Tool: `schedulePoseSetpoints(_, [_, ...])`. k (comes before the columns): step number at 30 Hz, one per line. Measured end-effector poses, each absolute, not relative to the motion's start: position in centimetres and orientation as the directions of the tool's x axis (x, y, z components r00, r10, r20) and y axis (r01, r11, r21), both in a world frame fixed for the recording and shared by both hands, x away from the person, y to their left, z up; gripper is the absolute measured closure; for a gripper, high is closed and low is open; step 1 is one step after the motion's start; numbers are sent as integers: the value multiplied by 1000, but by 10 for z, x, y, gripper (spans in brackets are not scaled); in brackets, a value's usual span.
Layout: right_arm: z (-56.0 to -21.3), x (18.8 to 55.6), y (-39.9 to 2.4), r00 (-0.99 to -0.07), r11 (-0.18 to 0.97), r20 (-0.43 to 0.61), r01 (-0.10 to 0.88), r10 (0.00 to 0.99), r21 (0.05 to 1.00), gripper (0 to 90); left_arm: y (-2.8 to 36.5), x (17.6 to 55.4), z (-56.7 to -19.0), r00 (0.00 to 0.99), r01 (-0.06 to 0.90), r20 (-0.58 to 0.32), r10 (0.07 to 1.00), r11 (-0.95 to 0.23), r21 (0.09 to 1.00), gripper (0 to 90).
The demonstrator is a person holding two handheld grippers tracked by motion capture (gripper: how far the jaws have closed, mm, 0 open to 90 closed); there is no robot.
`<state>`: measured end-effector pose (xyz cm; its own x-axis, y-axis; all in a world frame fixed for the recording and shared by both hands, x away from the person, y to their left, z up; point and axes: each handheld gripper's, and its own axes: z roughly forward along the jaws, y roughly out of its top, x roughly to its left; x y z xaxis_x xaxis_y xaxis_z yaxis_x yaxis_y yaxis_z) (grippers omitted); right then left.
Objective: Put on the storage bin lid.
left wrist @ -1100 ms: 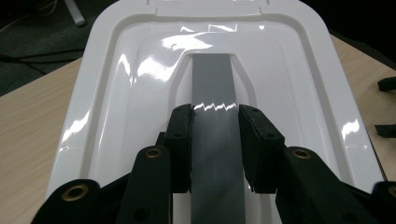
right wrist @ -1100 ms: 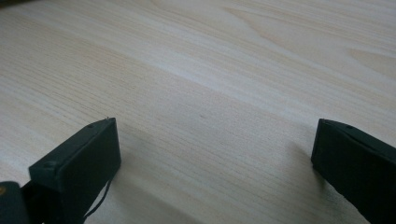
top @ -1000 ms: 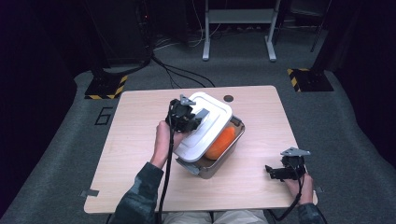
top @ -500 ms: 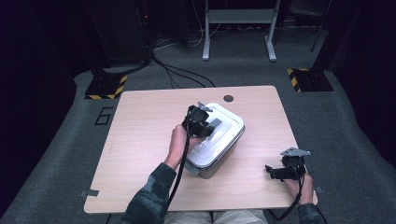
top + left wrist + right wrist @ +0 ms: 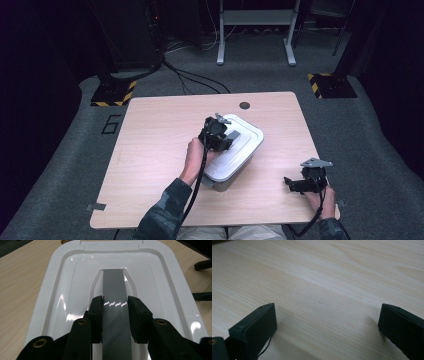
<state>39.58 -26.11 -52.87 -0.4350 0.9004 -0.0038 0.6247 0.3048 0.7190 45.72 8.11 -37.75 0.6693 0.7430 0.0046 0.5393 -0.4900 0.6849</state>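
Lid (image 5: 235, 145) sitting on grey bin (image 5: 227, 179) | left gripper (image 5: 115, 305) pinching grey handle (image 5: 114, 285) | right gripper (image 5: 325, 322) resting spread, near right | risk: lid seating crooked, popping off.

The room around the pale wooden table (image 5: 165, 150) is dim, lit from overhead. Zigzag glare streaks the glossy white plastic lid (image 5: 62, 290) and its grey strip handle (image 5: 115, 290). The near black jaws are soft and cast faint shadows.
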Motion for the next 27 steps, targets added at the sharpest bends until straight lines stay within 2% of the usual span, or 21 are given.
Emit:
schedulePoseSetpoints(8, [-529, 396, -261, -435, 305, -4, 625, 900, 719, 10, 84, 451, -381, 665, 542, 14, 746, -496, 678, 643])
schedulePoseSetpoints(10, [-529, 396, -261, -435, 305, -4, 625, 900, 719, 11, 86, 450, -379, 661, 540, 11, 750, -486, 687, 597])
schedulePoseSetpoints(13, [-529, 396, -261, -435, 305, -4, 625, 900, 719, 11, 93, 446, -374, 650, 533, 15, 760, -470, 703, 444])
schedulePoseSetpoints(14, [-529, 396, -261, -435, 305, -4, 625, 900, 719, 12, 97, 446, -372, 649, 531, 11, 761, -463, 709, 365])
schedulePoseSetpoints(17, [-529, 396, -261, -436, 305, -4, 625, 900, 719, 13, 113, 443, -367, 631, 530, 8, 776, -439, 725, 251])
schedulePoseSetpoints(20, [-529, 396, -261, -435, 304, -3, 625, 900, 719, 13, 137, 439, -364, 605, 532, -1, 797, -402, 745, 197])
schedulePoseSetpoints(27, [-529, 396, -261, -435, 304, -3, 625, 900, 719, 13, 190, 429, -372, 534, 551, -19, 845, -331, 766, 132])
